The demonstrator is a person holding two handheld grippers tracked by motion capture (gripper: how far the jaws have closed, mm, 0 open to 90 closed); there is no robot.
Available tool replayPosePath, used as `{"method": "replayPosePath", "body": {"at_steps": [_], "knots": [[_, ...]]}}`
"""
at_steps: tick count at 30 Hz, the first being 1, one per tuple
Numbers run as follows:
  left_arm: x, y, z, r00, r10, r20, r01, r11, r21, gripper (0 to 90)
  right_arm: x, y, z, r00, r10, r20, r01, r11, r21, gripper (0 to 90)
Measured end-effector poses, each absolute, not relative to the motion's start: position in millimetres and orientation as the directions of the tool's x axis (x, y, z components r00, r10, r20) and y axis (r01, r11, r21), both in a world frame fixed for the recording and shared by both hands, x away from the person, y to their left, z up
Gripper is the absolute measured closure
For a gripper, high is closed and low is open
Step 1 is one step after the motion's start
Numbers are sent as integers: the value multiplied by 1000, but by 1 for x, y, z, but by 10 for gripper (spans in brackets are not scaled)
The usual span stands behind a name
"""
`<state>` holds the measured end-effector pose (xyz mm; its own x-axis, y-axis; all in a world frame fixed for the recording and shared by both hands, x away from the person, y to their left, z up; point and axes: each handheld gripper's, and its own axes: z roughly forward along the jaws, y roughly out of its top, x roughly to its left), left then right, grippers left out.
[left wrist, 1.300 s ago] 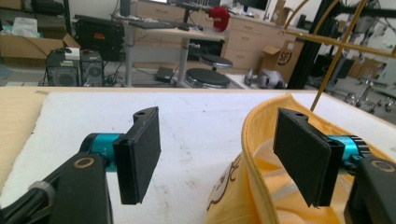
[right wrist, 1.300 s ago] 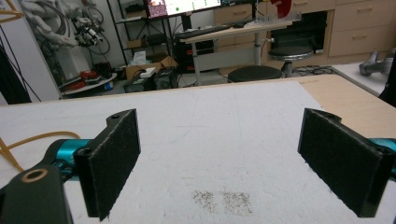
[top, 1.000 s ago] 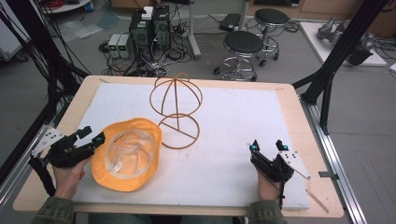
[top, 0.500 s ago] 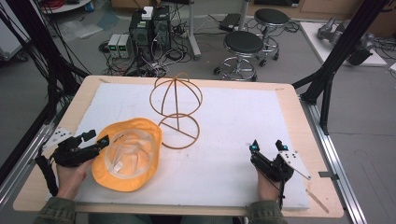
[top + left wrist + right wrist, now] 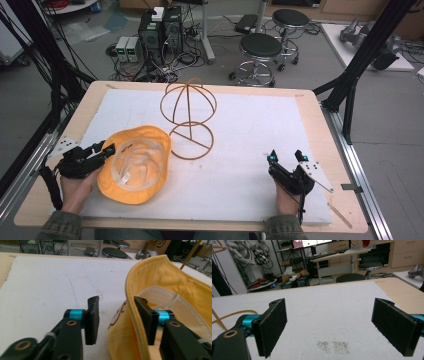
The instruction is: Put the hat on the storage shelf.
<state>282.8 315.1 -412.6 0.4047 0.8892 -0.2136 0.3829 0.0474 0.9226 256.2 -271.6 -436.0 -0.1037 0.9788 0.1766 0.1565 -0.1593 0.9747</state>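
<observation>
- At the left edge of the white mat (image 5: 240, 175), as seen in the high view, the left gripper (image 5: 100, 152) is partly masked by the hand (image 5: 75, 187) that bears it, and its fingertips merge with the brim of the yellow hat (image 5: 135, 162).
- Within the left gripper view, the hat (image 5: 175, 290) is cut off at the right and bottom edges; a brown mark on its outer cloth is too fragmentary to be read.
- One pad (image 5: 143, 317) is seen inside the hat against the brim, while the other pad (image 5: 92, 320) is held outside it, apart from the cloth, with bare mat showing in the gap.
- The jaws of the left gripper (image 5: 117, 320) have just been closing, with the brim between them; the brim is straddled but not yet pinched.
- The hat is shown lying crown down near the front left of the mat, its pale lining facing upward, just beside the base ring of the wire hat stand (image 5: 190, 120).
- Only a curved piece of the stand's wire (image 5: 227, 315) is visible at the left edge of the right gripper view.
- The right gripper (image 5: 286, 160) is held low over the front right of the mat, pointed away from the person, well apart from the hat.
- Its jaws are spread wide (image 5: 337, 327), with nothing but bare mat between them.
</observation>
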Motion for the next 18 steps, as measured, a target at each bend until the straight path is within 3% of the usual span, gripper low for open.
{"method": "replayPosePath", "body": {"at_steps": [3,5,18], "knots": [[282,314,-413,419,882,-217,380,47,924,799,256,-272,-436,-104,978,179,157,-161,974,119],[282,314,-413,423,879,-219,379,48,924,848,257,-272,-436,-104,978,179,154,-161,975,119],[276,314,-416,448,867,-217,341,59,938,867,256,-271,-436,-114,974,198,161,-178,971,119]]}}
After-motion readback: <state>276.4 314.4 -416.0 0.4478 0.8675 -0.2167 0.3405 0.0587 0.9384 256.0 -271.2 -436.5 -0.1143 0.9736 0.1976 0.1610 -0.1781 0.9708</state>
